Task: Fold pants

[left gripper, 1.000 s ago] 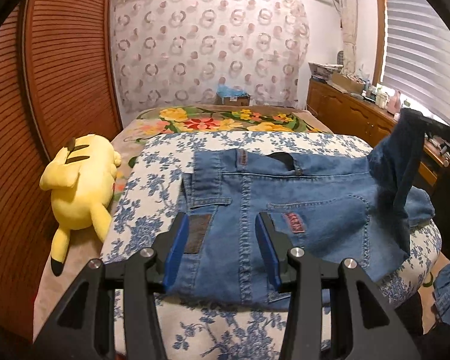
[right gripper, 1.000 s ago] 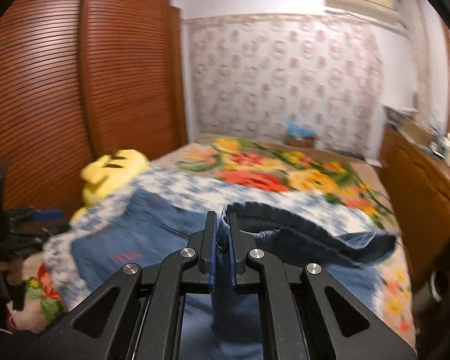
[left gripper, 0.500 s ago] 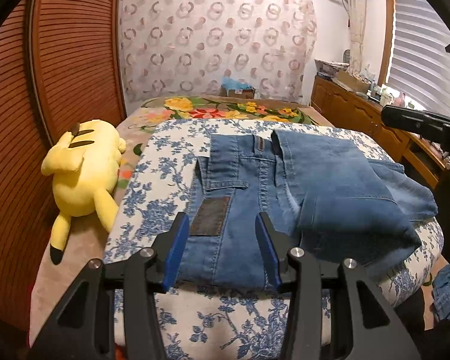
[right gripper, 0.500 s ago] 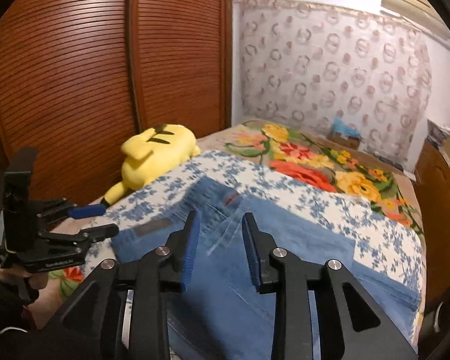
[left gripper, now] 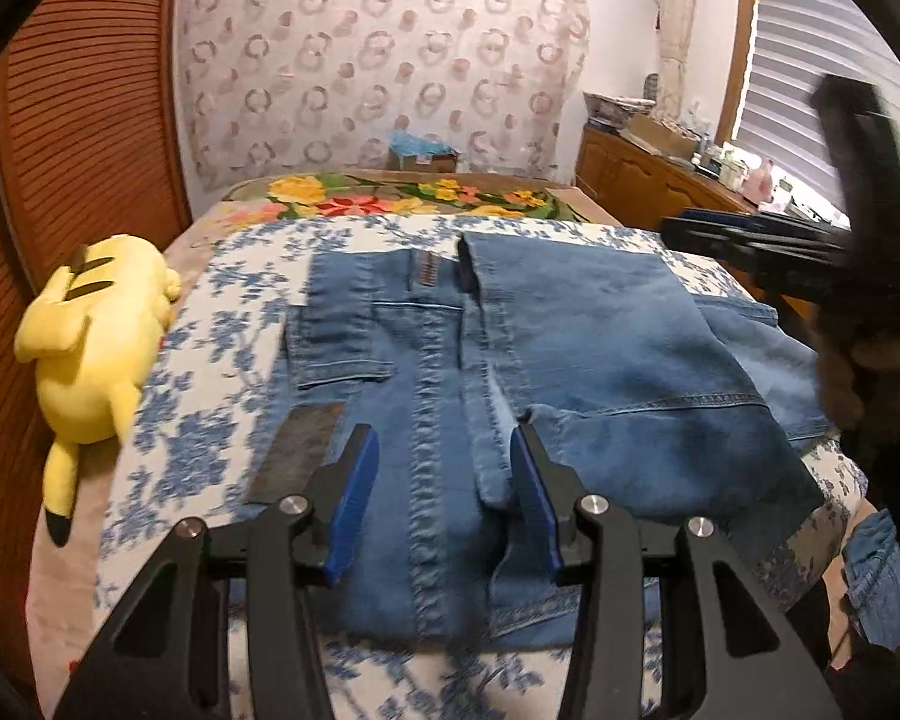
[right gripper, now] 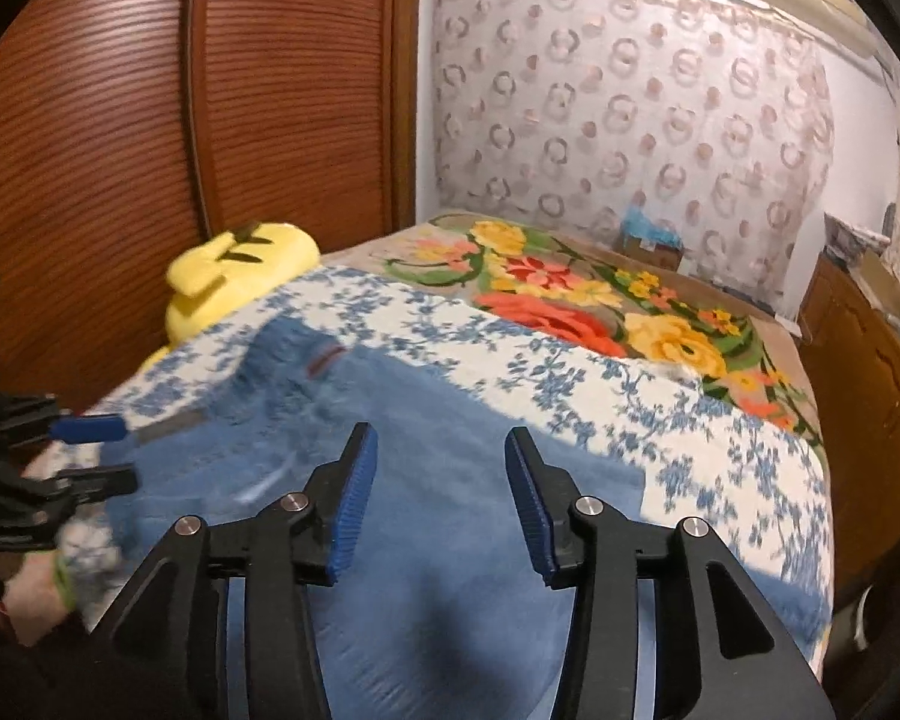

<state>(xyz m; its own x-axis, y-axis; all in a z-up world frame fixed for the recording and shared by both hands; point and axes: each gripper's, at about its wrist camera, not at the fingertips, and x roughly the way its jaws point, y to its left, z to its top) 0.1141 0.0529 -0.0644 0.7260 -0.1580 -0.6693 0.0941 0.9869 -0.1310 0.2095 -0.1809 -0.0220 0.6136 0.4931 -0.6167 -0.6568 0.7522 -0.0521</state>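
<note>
Blue pants (yellow plush).

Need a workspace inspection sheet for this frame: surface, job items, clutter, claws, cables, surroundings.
Surface: bed under a blue-floral cover; floral blanket beyond.
Job's things: jeans lying flat, one leg folded across the seat.
Clutter: yellow plush toy beside the jeans; small box at the far end.
Claws: left claw open above the jeans; right claw open, jaws have just been opening, nothing gripped.
Cables: nothing seen.
Surroundings: slatted wooden doors, patterned curtain, wooden dresser, window blind.
</note>
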